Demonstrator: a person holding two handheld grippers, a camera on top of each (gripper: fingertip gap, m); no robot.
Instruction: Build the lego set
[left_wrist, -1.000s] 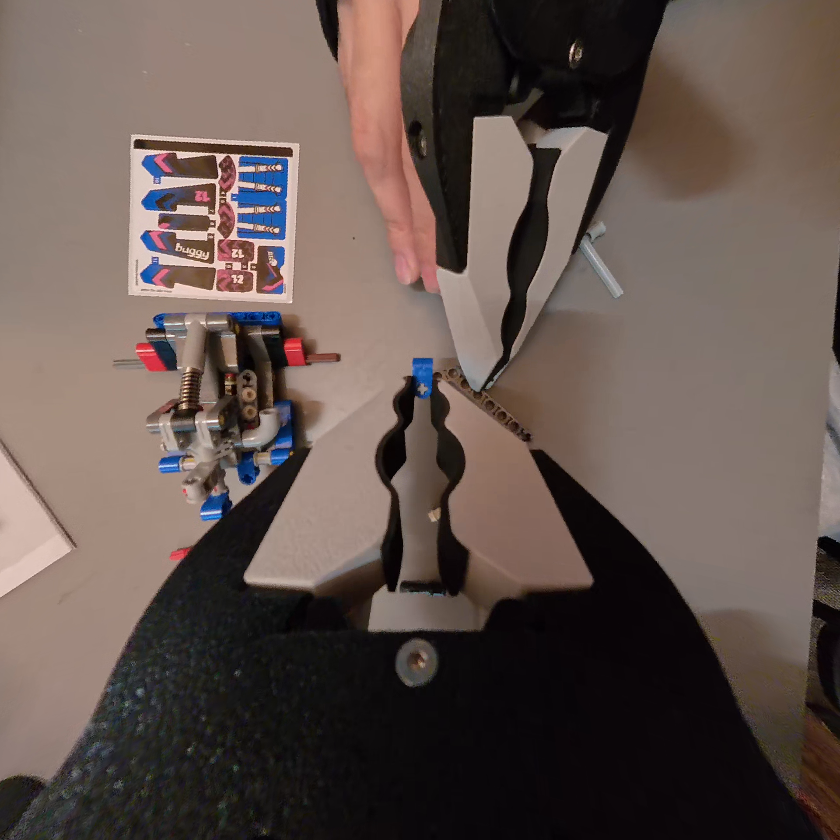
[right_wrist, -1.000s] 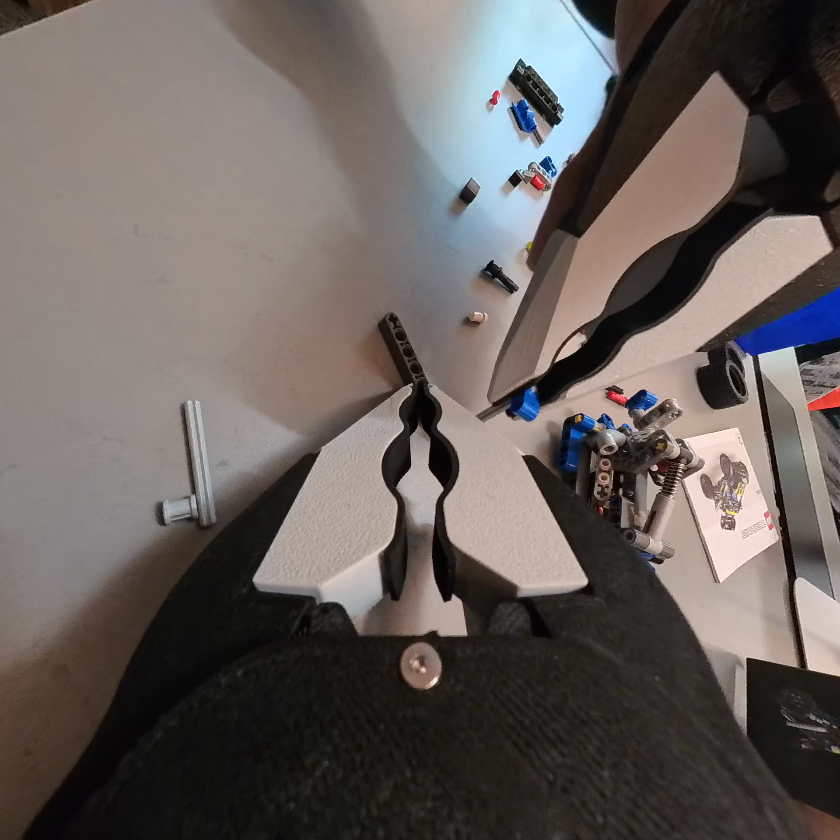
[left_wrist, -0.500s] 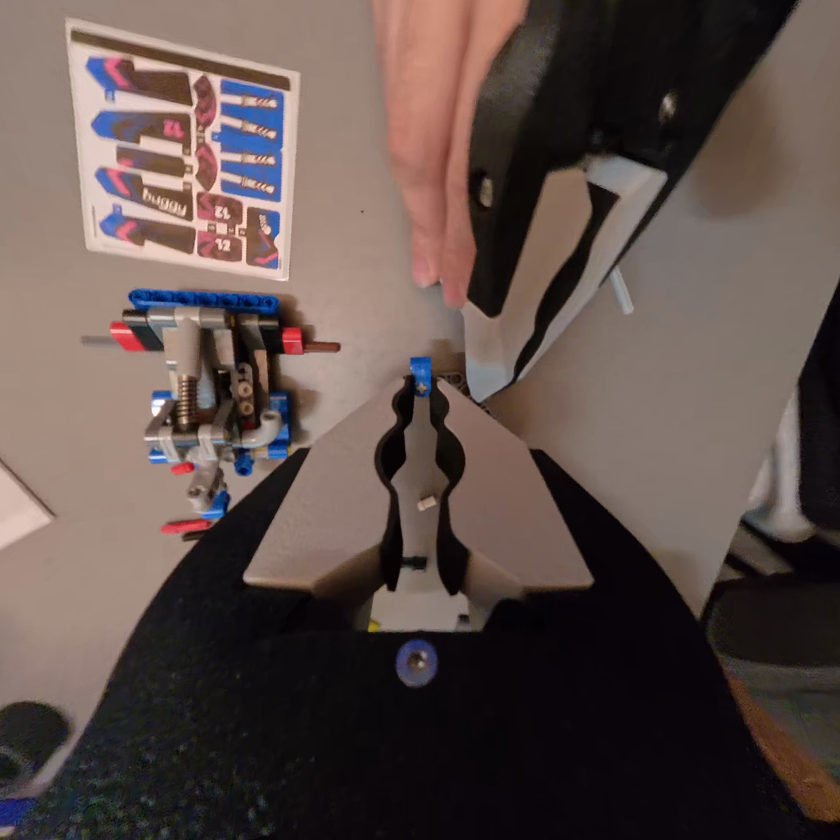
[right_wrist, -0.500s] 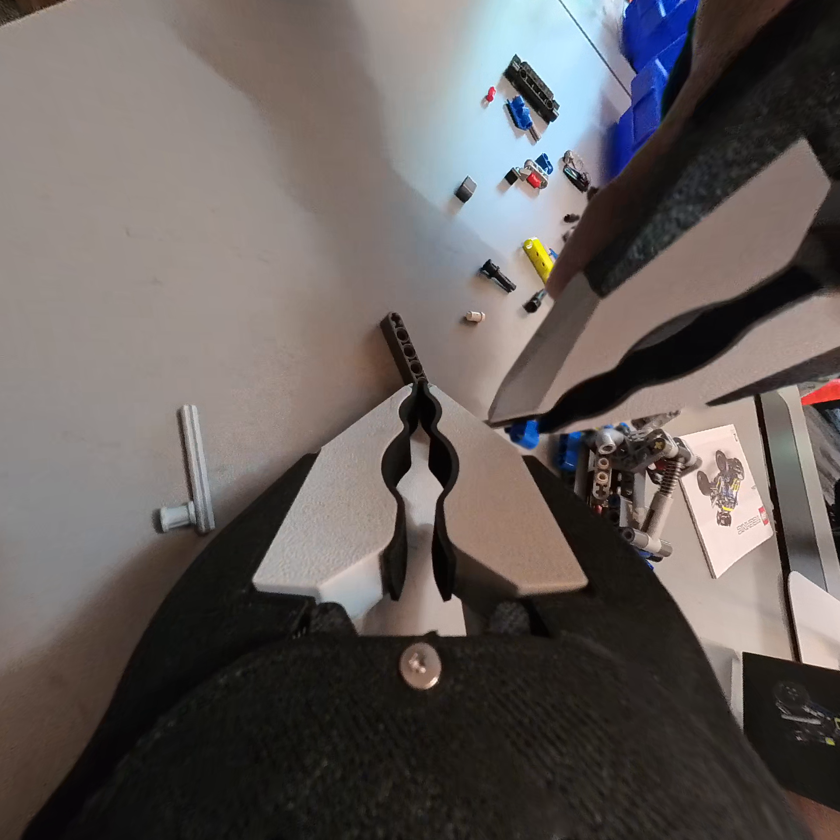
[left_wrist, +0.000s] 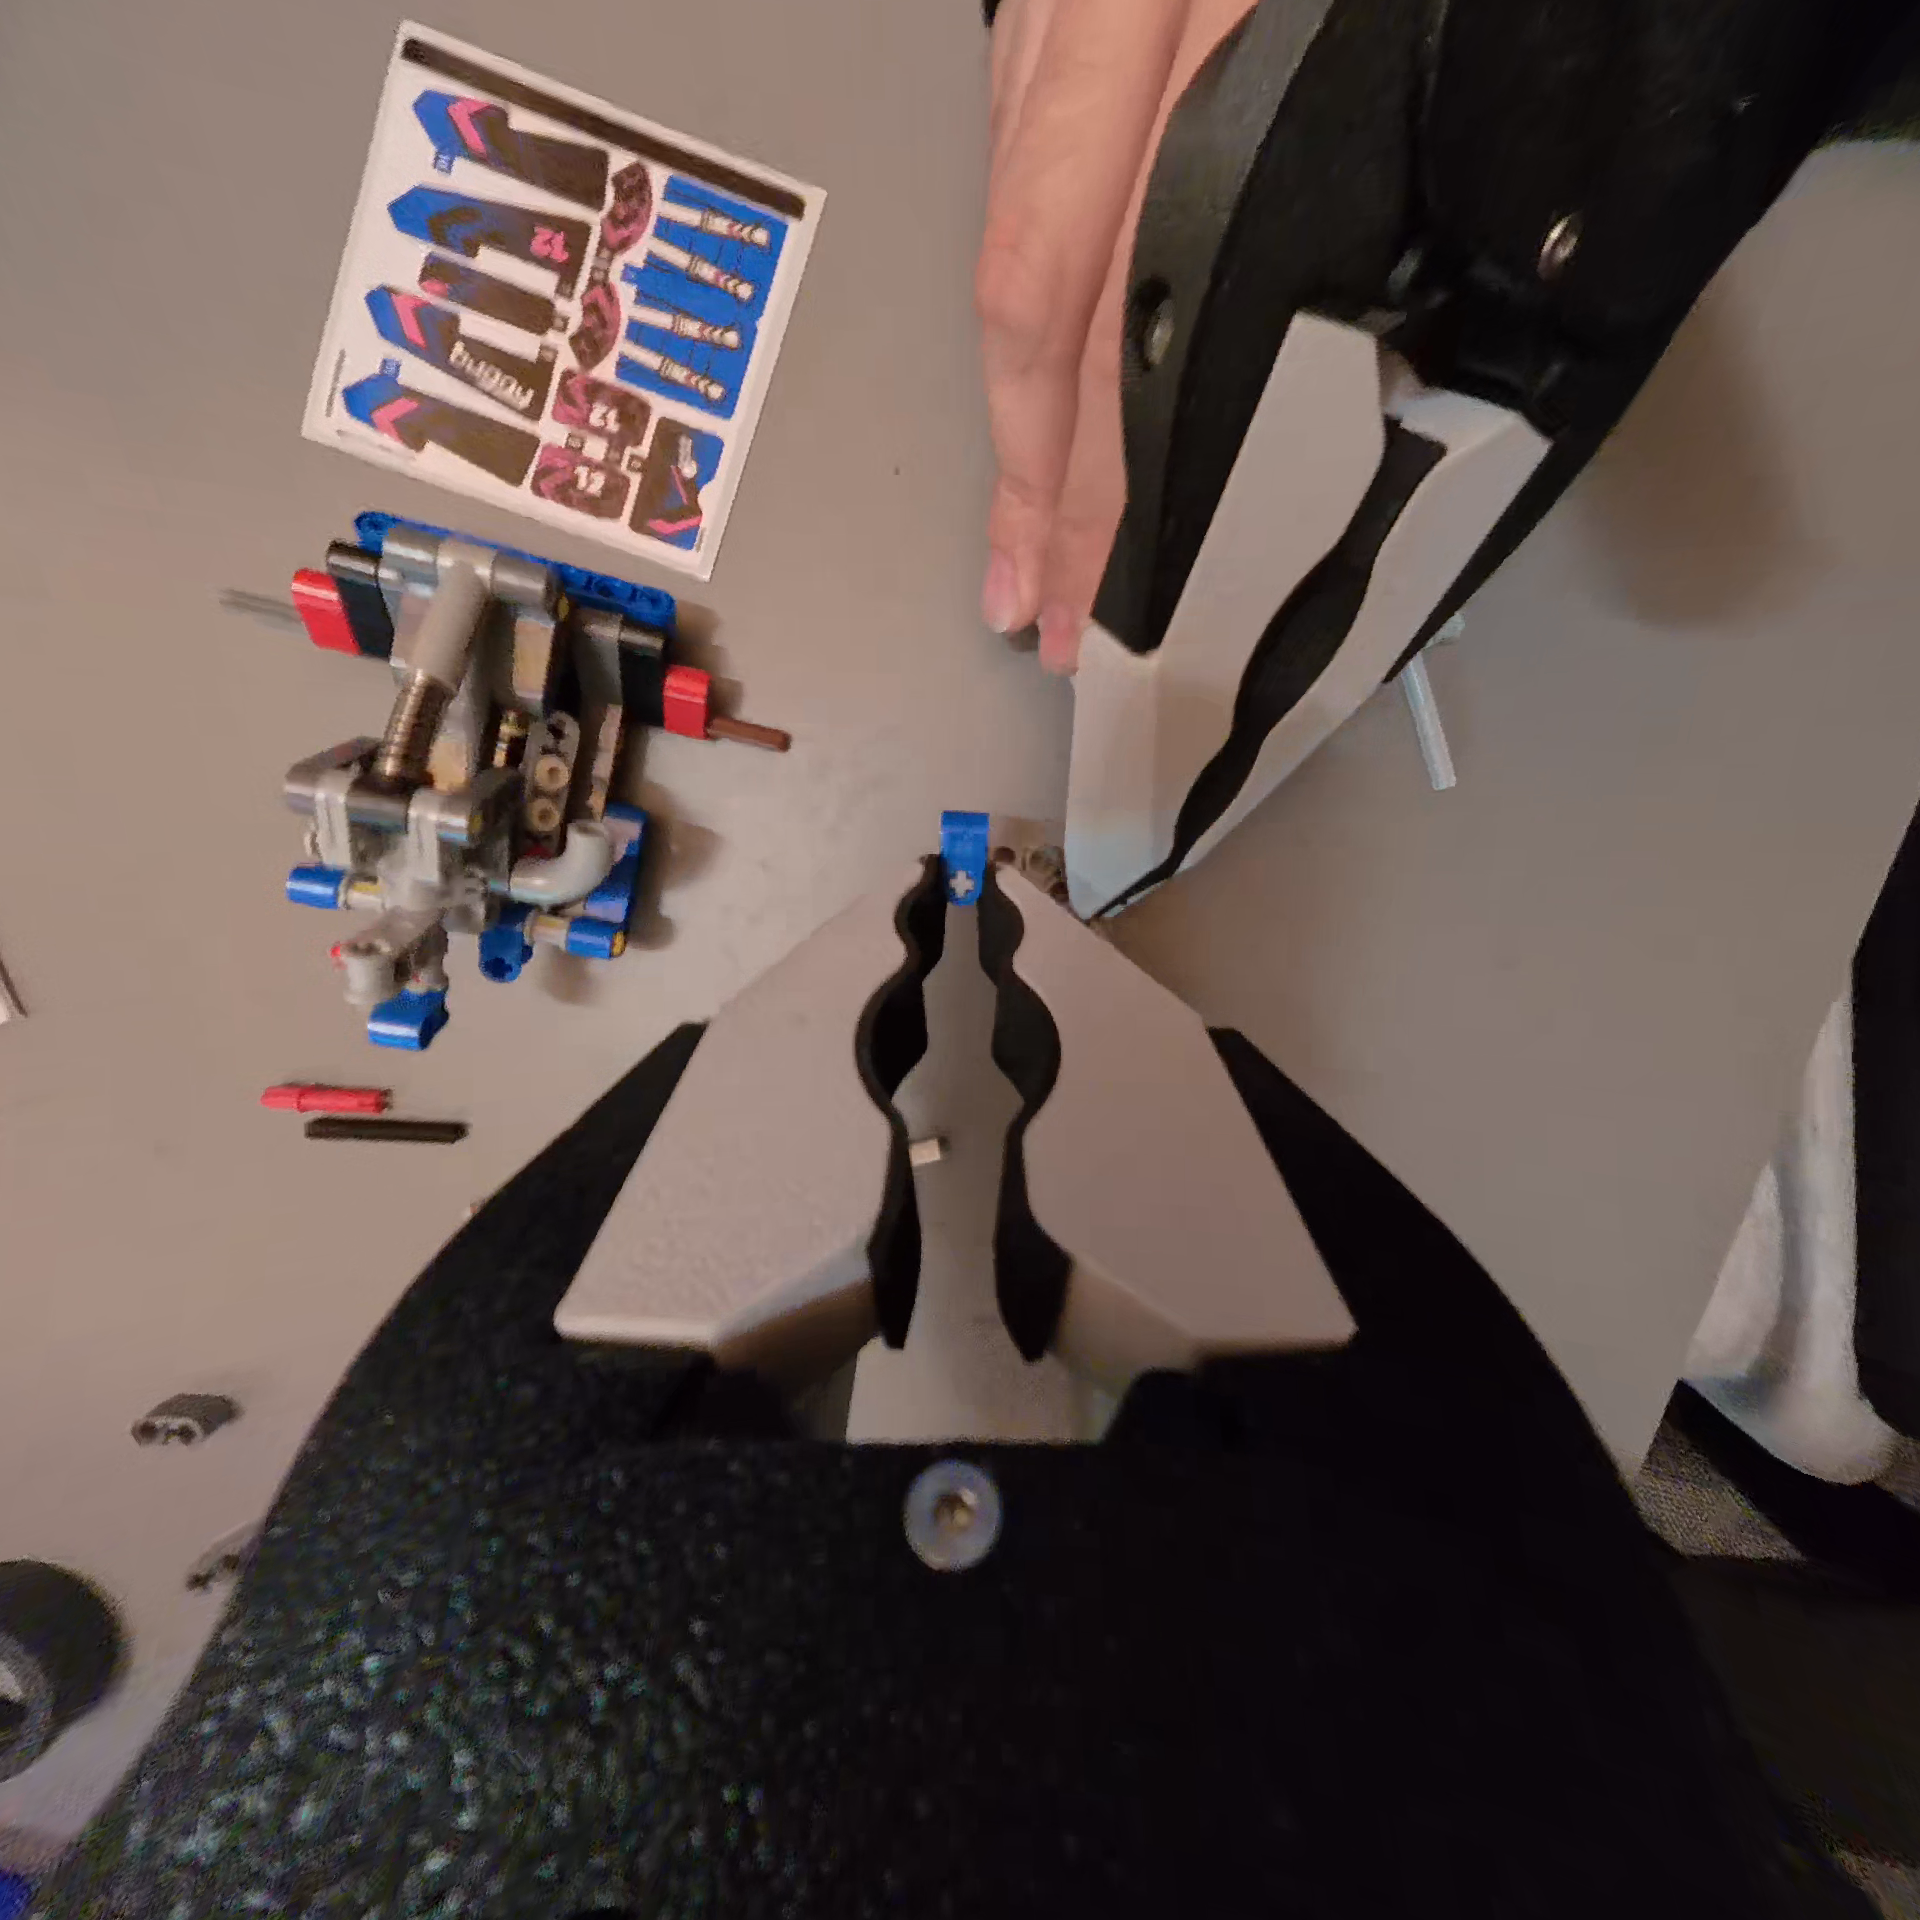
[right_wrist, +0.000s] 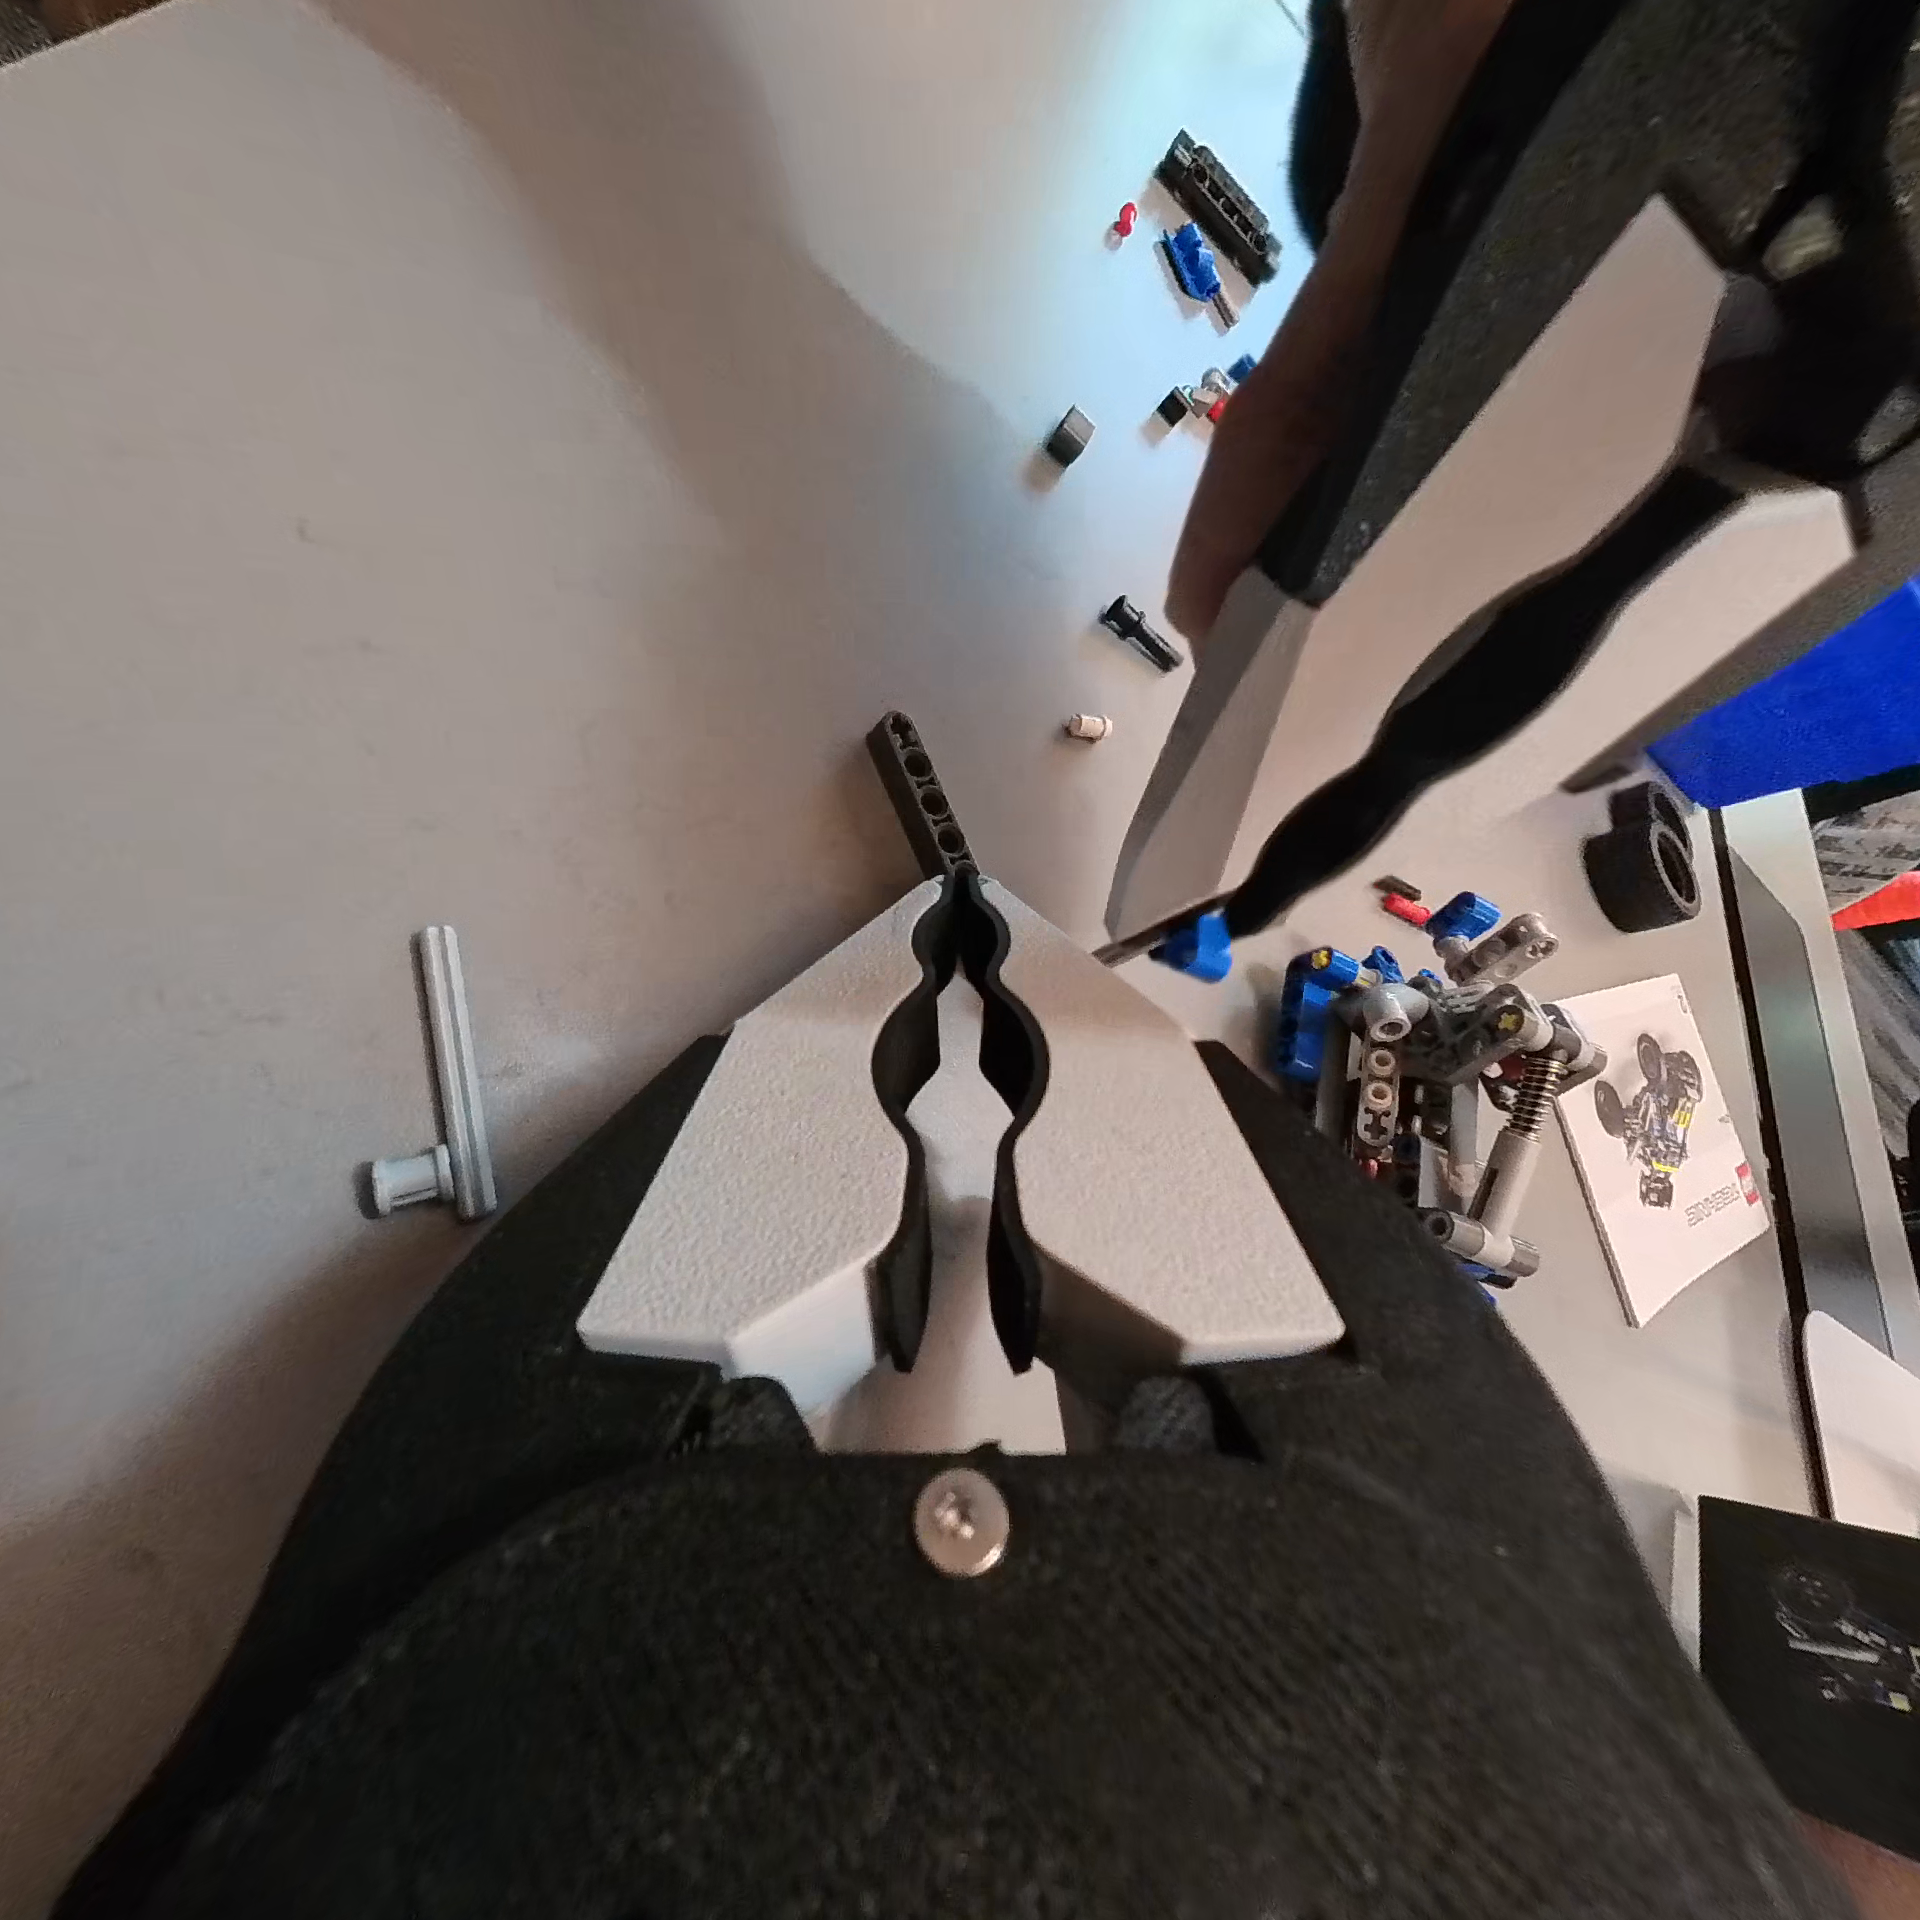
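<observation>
The left gripper (left_wrist: 964, 883) pinches a small blue connector (left_wrist: 962, 858) at its fingertips, fingers nearly closed on it. Just beyond, the right gripper (right_wrist: 961, 883) clamps one end of a black holed beam (right_wrist: 925, 795) lying on the counter (right_wrist: 416, 520). Both parts look light, rigid and slick, so an end grip seems best. Farther left of the left fingers sits the partly built chassis (left_wrist: 478, 769).
</observation>
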